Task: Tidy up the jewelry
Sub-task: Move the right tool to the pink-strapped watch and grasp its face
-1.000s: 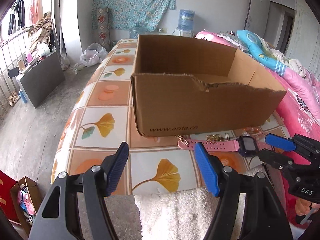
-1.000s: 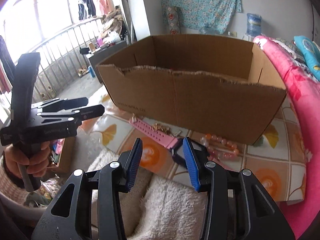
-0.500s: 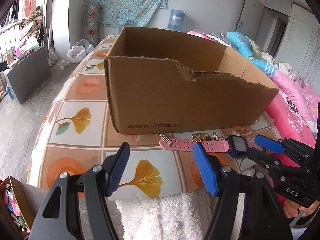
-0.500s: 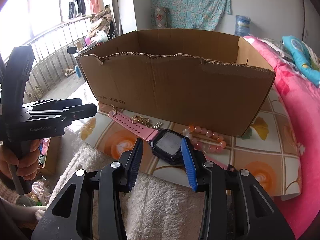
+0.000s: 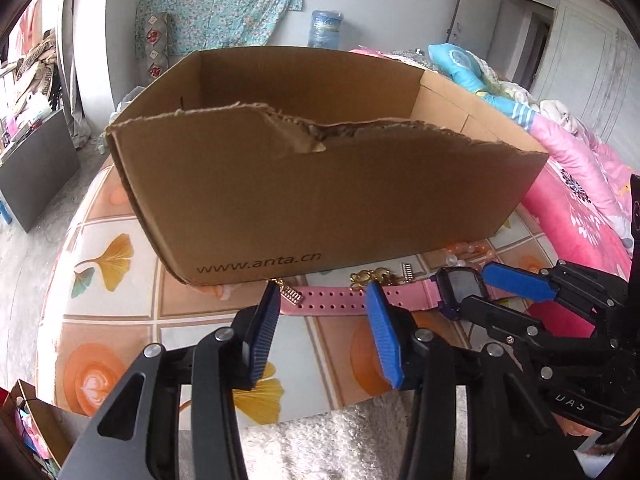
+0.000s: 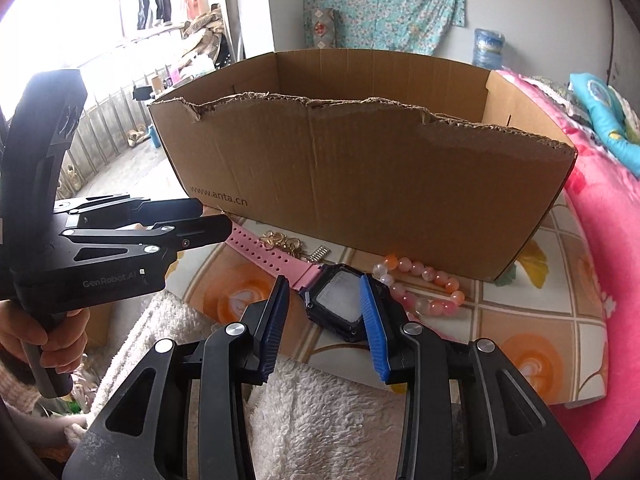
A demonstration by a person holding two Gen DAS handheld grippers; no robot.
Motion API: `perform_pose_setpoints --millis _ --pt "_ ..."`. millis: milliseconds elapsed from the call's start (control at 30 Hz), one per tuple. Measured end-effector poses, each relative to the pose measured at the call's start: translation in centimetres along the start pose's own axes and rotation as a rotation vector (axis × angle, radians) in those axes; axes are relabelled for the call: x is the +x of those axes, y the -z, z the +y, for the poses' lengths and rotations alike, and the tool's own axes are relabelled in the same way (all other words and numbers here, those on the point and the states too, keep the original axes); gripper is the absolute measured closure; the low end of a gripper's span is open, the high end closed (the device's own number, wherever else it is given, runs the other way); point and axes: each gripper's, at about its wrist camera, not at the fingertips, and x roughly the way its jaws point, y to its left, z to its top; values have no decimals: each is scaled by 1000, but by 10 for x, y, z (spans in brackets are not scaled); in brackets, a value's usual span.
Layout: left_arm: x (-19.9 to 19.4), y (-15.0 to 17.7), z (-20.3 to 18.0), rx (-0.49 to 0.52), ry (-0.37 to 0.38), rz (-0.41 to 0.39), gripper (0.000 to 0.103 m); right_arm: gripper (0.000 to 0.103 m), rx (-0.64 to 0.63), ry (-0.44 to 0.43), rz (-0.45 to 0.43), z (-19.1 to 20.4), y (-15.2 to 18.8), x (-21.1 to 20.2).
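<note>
Left gripper [image 5: 324, 300] closing around pink strap [image 5: 332, 298], nearer than 1 s ago, pads not yet pressing, right gripper [image 6: 324, 300] closing around watch face [image 6: 338, 304], right pad touching, left pad apart, cardboard box [image 6: 360, 184] just behind, bead bracelet [image 6: 424, 280] beside watch, tablecloth [image 5: 104, 320] beneath.

The box [image 5: 328, 204] is matt brown cardboard, its torn rim rough. The watch [image 6: 340, 304] has a pink rubbery strap and glossy face — the beads [image 6: 424, 276] shine, and the tablecloth [image 5: 100, 300] looks smooth.
</note>
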Motion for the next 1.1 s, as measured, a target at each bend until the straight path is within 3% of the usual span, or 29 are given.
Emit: perform_pose_setpoints --millis 433,733,1000,1100 --pt "6 4 4 -21 -13 11 62 65 -159 15 24 13 10 -5" --pt "-1 5 -8 26 93 -39 62 63 -99 94 50 -7 10 5" --pt "10 8 -17 34 114 -21 62 58 -94 90 82 -11 9 9" --pt "14 7 -17 27 106 -9 62 57 -76 27 143 -15 5 19"
